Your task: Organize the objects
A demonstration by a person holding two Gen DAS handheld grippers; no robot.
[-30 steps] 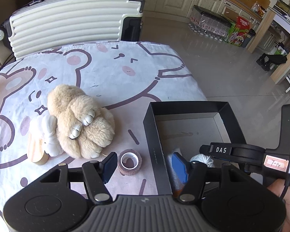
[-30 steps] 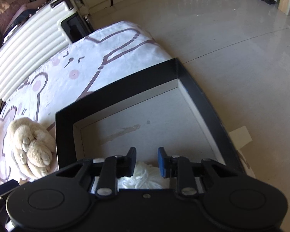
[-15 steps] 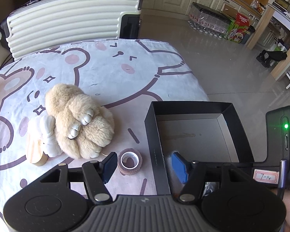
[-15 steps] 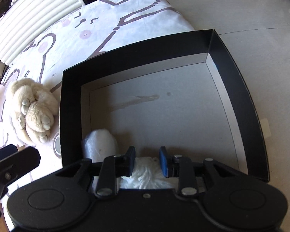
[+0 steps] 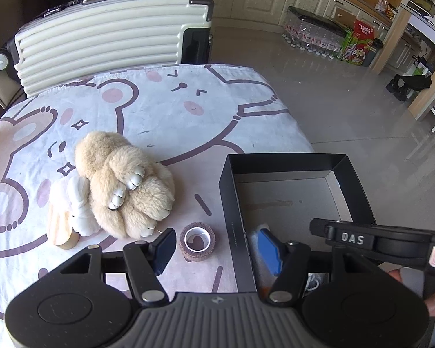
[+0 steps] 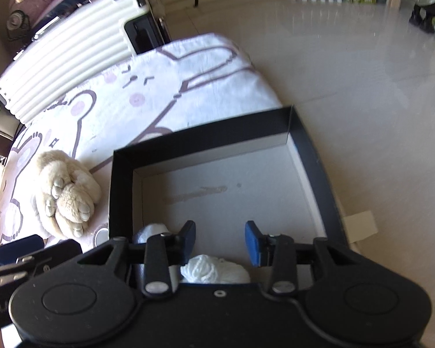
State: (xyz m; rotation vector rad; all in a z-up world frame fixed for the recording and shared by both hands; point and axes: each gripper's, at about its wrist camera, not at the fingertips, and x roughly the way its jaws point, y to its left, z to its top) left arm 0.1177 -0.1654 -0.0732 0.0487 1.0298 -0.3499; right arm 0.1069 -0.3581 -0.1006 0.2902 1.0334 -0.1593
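Pale tiled floor stretches behind a table under a bear-print cloth [image 5: 165,116], with a ribbed cream suitcase [image 5: 107,43] at its far edge. Landmark: the black box [image 5: 232,203] at the cloth's right side. Left of the box lies a tape roll [image 5: 197,240], just beside it; farther left, a beige plush toy [image 5: 124,191] leans on a white plush piece [image 5: 78,203]. Inside the box, at its near wall, sits a white yarn ball [image 6: 214,269]. Above that ball the right gripper [image 6: 220,240] hangs, fingers spread wide, holding nothing. Straddling the box's left wall, the left gripper [image 5: 217,246] is wide apart too — empty.
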